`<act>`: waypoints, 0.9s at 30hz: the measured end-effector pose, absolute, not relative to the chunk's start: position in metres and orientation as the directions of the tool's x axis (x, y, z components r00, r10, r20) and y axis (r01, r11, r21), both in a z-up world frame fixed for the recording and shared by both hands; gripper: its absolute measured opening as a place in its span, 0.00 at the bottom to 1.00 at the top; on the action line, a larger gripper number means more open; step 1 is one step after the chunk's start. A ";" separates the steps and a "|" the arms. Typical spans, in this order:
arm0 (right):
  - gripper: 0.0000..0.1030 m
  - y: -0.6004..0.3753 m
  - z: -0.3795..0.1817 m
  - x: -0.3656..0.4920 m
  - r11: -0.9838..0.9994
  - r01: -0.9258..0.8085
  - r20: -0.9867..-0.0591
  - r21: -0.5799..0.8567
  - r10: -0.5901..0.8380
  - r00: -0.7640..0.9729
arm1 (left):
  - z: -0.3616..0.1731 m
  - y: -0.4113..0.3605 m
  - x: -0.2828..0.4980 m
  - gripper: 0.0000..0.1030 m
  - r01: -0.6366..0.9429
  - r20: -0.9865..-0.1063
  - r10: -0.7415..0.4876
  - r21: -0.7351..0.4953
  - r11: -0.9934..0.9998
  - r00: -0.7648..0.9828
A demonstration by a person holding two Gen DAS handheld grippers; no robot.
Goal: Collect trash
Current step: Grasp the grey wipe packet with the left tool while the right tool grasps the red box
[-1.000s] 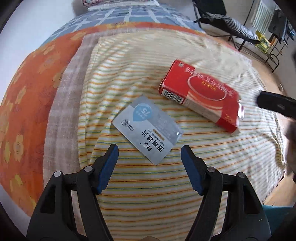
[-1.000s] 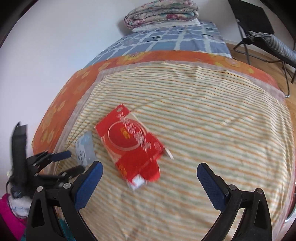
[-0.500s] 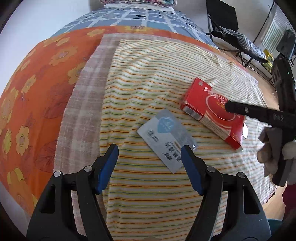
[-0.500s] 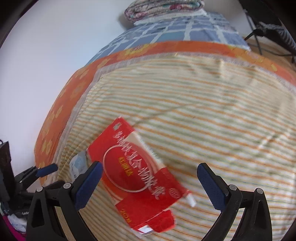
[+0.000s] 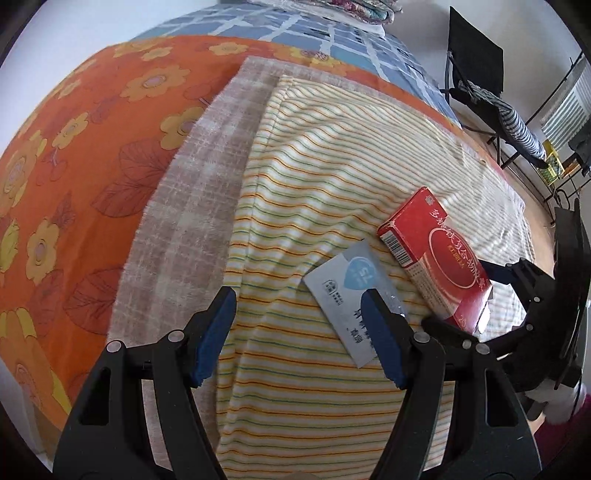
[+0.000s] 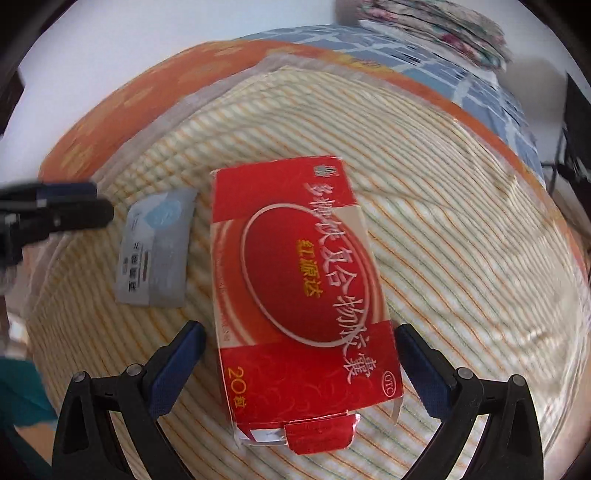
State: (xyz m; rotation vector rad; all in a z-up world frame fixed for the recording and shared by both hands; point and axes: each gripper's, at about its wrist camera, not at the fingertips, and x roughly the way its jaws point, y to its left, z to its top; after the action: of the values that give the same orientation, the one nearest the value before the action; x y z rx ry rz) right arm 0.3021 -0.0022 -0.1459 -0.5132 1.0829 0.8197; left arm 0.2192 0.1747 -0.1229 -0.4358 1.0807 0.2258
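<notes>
A red medicine box (image 6: pixel 299 291) lies flat on the striped blanket (image 6: pixel 461 229), its opened flap end nearest me. My right gripper (image 6: pixel 301 363) is open, with one blue finger on each side of the box's near end, not closed on it. The box also shows in the left wrist view (image 5: pixel 439 262). A grey-blue sachet (image 5: pixel 351 295) lies left of the box; it also shows in the right wrist view (image 6: pixel 155 247). My left gripper (image 5: pixel 299 338) is open and empty over bare blanket; its right finger (image 5: pixel 380 338) overlaps the sachet's near edge.
The blanket lies on an orange flowered sheet (image 5: pixel 74 155) over a bed, with a blue checked cover (image 5: pixel 295 29) and folded quilt (image 6: pixel 432 26) at the far end. A black chair (image 5: pixel 476 70) and rack stand right of the bed.
My right gripper has moved down to the red box, which now lies between its fingers. My left gripper has shifted left, so the sachet now sits at its right finger.
</notes>
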 end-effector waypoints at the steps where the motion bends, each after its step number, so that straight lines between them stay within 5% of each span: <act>1: 0.95 -0.008 -0.145 0.307 0.646 -0.763 -0.917 0.023 0.318 0.241 | -0.125 0.174 0.222 0.70 -0.384 -0.890 -0.046 -0.241 0.891 0.453; 13: 0.93 -0.076 -0.149 0.340 0.868 -0.487 -0.941 0.102 0.243 0.235 | -0.138 0.150 0.255 0.70 -0.397 -0.902 -0.081 -0.265 0.879 0.424; 21: 0.97 -0.114 -0.146 0.344 0.874 -0.435 -0.931 0.215 0.317 0.178 | -0.137 0.116 0.273 0.70 -0.310 -0.908 -0.016 -0.160 0.937 0.420; 27: 0.97 -0.119 -0.143 0.350 0.867 -0.432 -0.922 0.247 0.348 0.170 | -0.121 0.123 0.261 0.71 -0.354 -0.908 -0.038 -0.201 0.913 0.417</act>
State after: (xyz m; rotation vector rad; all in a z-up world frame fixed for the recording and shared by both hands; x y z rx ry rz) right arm 0.3499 -0.1190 -0.1432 -0.0776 1.2859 0.5549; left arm 0.2607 0.1232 -0.1214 -0.3927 1.1308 0.2047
